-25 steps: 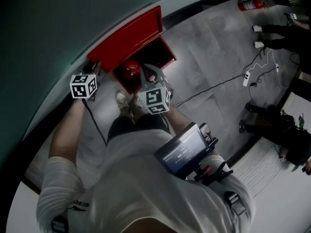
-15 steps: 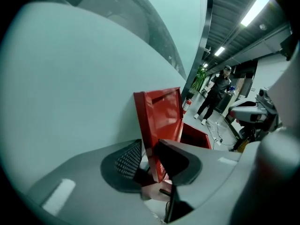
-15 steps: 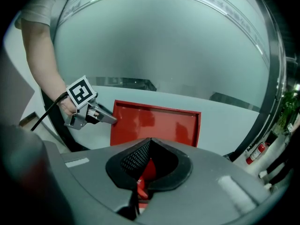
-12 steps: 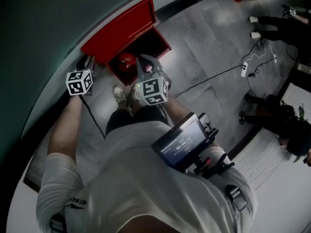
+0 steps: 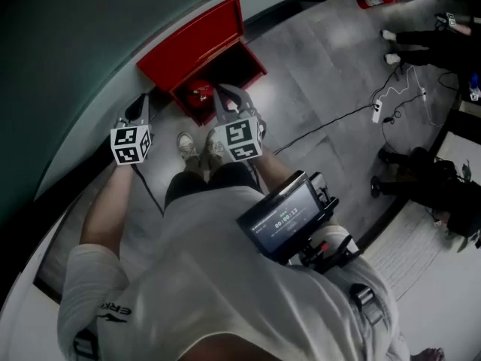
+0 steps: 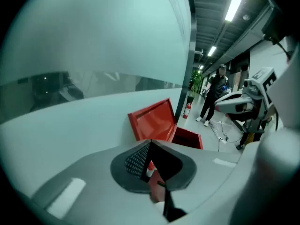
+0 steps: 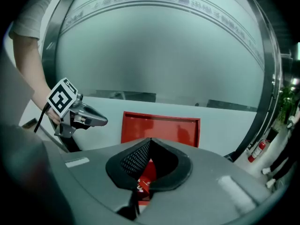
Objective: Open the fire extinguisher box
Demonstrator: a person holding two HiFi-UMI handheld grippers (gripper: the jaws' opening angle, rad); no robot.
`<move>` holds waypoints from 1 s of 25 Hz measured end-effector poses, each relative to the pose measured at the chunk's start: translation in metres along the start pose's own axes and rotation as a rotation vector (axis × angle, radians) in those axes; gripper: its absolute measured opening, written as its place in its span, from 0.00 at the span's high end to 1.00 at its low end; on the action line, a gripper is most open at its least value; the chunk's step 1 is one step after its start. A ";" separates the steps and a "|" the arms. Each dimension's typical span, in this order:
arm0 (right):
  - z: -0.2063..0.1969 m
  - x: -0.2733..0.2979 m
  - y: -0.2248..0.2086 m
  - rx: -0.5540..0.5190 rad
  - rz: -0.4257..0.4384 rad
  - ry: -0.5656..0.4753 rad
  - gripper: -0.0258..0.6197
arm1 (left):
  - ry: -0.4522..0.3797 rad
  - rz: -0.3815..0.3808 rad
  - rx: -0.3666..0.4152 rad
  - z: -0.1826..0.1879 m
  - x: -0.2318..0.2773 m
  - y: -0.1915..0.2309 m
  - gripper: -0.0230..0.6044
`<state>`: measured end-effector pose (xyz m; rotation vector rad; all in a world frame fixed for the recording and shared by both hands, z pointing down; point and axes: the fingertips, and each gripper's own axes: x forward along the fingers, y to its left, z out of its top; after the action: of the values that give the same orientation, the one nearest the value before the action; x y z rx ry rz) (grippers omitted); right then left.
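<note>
Box: the fire extinguisher box (image 5: 242, 65) is being shown upper centre of the head view, on the floor, its lid (image 5: 192, 42) raised against the wall.
Left gripper (image 5: 141, 105): fingers, just closing, are being pressed together on nothing.
Right gripper (image 5: 229, 100): fingers are being held together, empty.
Care: the leaning lid is best being kept unbumped.

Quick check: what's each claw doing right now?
Left claw: shut, has just closed, nothing between its jaws.
Right claw: shut, nothing between its jaws.
</note>
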<state>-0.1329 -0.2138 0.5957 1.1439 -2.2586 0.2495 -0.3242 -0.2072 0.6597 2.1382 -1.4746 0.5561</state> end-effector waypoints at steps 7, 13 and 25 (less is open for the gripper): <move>-0.008 -0.001 0.004 0.153 0.036 -0.005 0.94 | -0.167 -0.027 -0.091 0.024 -0.036 -0.045 0.96; 0.015 -0.088 0.016 0.100 0.154 -0.105 0.94 | -0.262 0.025 -0.113 0.047 -0.118 -0.137 0.96; 0.008 -0.213 -0.004 0.017 0.338 -0.256 0.94 | -0.382 0.210 -0.154 0.045 -0.196 -0.252 0.96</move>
<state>-0.0355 -0.0760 0.4649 0.8339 -2.6795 0.2671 -0.1507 -0.0113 0.4713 2.0584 -1.8936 0.0961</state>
